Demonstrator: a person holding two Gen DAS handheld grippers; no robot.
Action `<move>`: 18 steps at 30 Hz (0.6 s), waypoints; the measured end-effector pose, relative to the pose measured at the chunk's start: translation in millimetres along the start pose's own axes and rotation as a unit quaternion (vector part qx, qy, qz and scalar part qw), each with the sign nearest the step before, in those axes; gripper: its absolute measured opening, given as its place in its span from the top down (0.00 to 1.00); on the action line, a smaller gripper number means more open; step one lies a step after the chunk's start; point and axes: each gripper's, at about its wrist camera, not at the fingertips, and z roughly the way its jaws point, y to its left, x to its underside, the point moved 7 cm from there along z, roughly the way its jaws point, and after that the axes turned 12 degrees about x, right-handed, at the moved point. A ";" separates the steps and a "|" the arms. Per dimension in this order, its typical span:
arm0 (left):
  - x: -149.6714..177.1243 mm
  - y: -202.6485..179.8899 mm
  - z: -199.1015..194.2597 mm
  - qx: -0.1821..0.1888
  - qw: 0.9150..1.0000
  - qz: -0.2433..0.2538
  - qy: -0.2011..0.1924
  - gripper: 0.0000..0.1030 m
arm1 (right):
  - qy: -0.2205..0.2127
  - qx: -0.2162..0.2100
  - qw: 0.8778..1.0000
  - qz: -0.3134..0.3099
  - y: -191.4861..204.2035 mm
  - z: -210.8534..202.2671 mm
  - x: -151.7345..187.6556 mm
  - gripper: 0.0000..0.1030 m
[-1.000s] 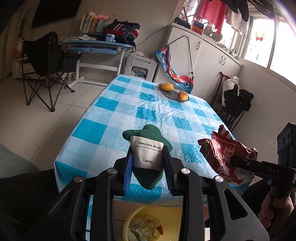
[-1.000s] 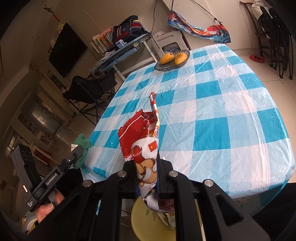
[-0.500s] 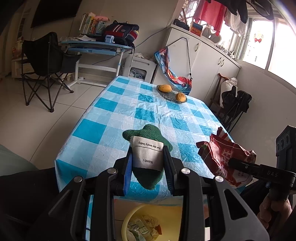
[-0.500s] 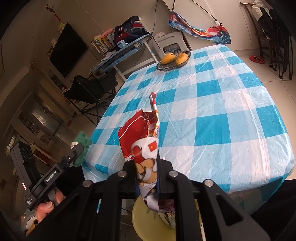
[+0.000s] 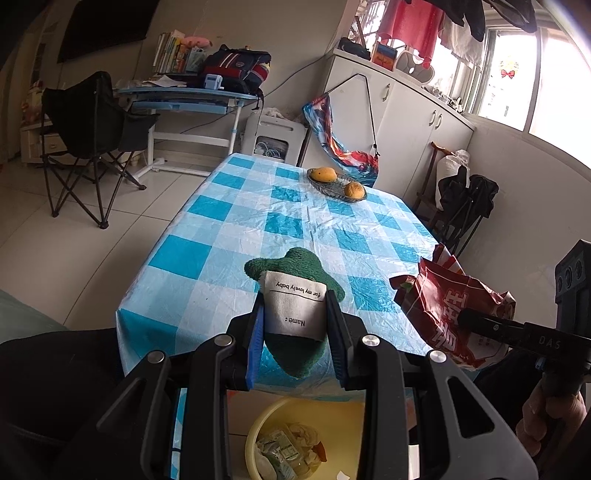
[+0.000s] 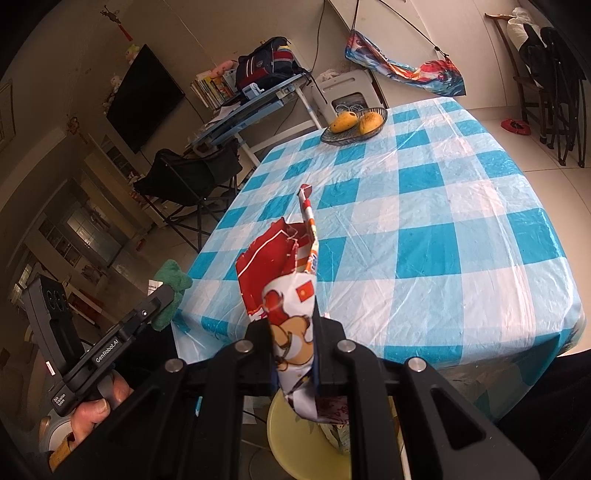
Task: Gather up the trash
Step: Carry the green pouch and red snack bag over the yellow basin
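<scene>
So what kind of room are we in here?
Most likely a lived-in home, a dining and living room in one: a table under a checked cloth with a fruit bowl, a cluttered desk, and laundry by the window.

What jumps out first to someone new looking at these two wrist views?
Both grippers are loaded at the near table edge: the left gripper clamps a green cloth with a white name tag, the right gripper a crumpled red snack bag. Below them sits a yellow bin holding trash.

left gripper point(image 5: 295, 325): black, blue pads, silver screws; right gripper point(image 6: 293, 354): black
</scene>
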 end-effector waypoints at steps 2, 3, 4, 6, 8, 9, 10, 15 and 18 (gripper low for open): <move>0.7 -1.1 -1.3 -0.001 1.000 0.002 0.002 0.72 | -0.001 -0.001 1.000 -0.003 2.3 -1.3 1.1 0.87; 1.1 -1.9 -2.1 -0.002 1.000 0.004 0.002 0.72 | -0.001 -0.002 1.000 -0.004 3.3 -1.9 1.8 0.87; 2.1 -2.6 -3.2 -0.002 1.000 0.005 0.002 0.72 | -0.001 -0.004 1.000 -0.006 4.3 -2.6 2.5 0.87; 3.6 -3.4 -4.9 -0.003 1.000 0.007 0.004 0.72 | -0.002 -0.005 1.000 -0.009 6.4 -3.5 3.8 0.87; 5.7 -3.4 -7.0 -0.003 1.000 0.009 0.005 0.72 | -0.003 -0.006 1.000 -0.012 8.5 -4.7 5.1 0.87; 6.9 -4.1 -7.9 -0.004 1.000 0.010 0.006 0.72 | -0.003 -0.007 1.000 -0.013 9.4 -5.2 5.7 0.87; 7.3 -4.5 -8.5 -0.004 1.000 0.011 0.006 0.72 | -0.003 -0.008 1.000 -0.014 10.4 -5.7 6.9 0.87; 10.9 -6.5 -13.1 -0.004 1.000 0.014 0.010 0.71 | 0.000 -0.011 1.000 -0.018 14.6 -8.4 13.5 0.87; 13.1 -8.2 -16.1 -0.003 1.000 0.015 0.012 0.71 | 0.003 -0.012 1.000 -0.022 17.1 -10.2 18.0 0.87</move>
